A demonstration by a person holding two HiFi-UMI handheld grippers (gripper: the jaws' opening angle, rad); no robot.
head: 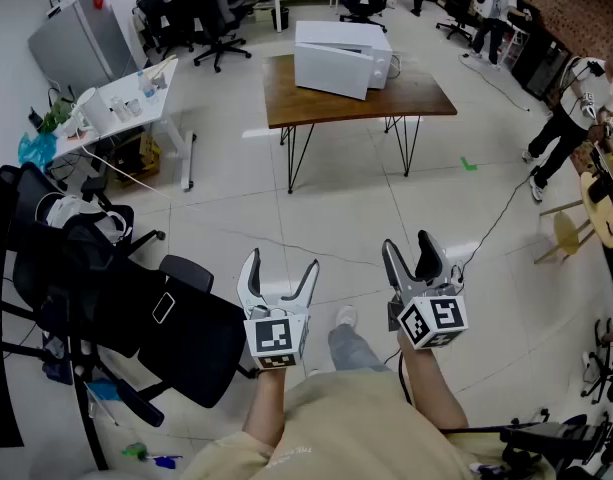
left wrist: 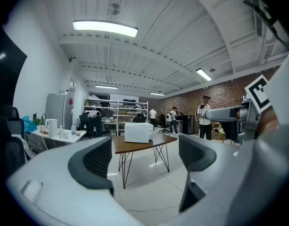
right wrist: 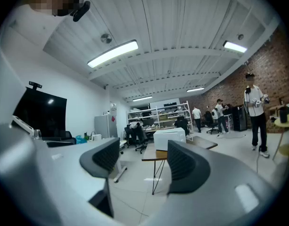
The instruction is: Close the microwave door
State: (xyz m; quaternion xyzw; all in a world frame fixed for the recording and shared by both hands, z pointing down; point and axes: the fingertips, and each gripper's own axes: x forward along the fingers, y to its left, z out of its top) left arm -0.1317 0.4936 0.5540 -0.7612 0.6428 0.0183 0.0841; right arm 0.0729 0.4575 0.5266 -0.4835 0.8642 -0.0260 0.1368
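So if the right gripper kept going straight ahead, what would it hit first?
Probably nothing nearby: ahead of the open right gripper lies only pale tiled floor. First in line looks like the brown wooden table carrying the white boxy microwave, though depth is hard to judge.

The microwave [head: 341,58] stands far off on the desk [head: 286,93], too small to tell how its door sits. The wearer's beige shirt [head: 326,428] runs off the bottom edge, and the black office chair [head: 136,328] is partly lost past the left edge.
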